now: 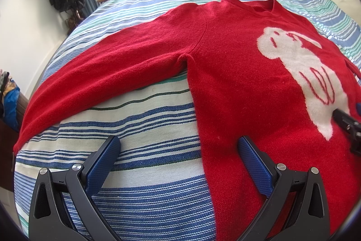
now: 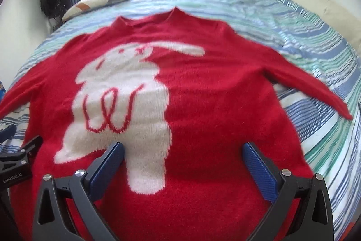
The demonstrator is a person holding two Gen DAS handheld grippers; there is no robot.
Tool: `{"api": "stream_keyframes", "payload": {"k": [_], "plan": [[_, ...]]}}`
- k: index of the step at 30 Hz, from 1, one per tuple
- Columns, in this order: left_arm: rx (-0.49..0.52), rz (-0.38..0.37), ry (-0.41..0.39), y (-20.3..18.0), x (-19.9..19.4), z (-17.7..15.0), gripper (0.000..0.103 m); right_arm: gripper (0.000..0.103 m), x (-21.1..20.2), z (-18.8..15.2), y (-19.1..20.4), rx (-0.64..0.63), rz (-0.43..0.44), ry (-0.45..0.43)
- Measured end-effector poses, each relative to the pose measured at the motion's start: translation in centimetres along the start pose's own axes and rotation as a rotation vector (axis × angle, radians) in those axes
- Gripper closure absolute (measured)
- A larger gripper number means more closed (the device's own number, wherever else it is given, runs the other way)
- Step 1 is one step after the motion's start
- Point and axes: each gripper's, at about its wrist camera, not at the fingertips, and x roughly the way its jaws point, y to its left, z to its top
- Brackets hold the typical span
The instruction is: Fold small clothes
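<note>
- Left gripper: jaws spread wide, holding nothing, astride the lower side edge of the sweater; one blue pad over striped bedspread, the other over red knit.
- Right gripper: jaws equally wide, empty, above the lower front of the garment.
- Red sweater: fluffy knit, white animal motif, laid flat face up, both sleeves spread outward, neckline toward the pillow.
- Striped bedspread exposed on all sides of the sweater.
</note>
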Motion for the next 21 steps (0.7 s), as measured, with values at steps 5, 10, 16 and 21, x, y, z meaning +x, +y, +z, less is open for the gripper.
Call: {"api": "stream_keyframes", "payload": {"k": [5,10,16,21], "plan": [[0.0,0.001,0.0,-0.02,0.02,0.01,0.0,0.0,0.05,-0.47,-0.44,0.016,0.024,-0.03],[0.0,0.001,0.001,-0.03,0.02,0.0,0.0,0.0,0.18,-0.58,-0.24,0.008,0.012,-0.032],[0.0,0.001,0.001,-0.02,0.02,0.01,0.0,0.0,0.28,-0.54,-0.3,0.007,0.015,-0.025],[0.0,0.001,0.001,-0.02,0.02,0.0,0.0,0.0,0.33,-0.59,-0.24,0.006,0.014,-0.026]]}}
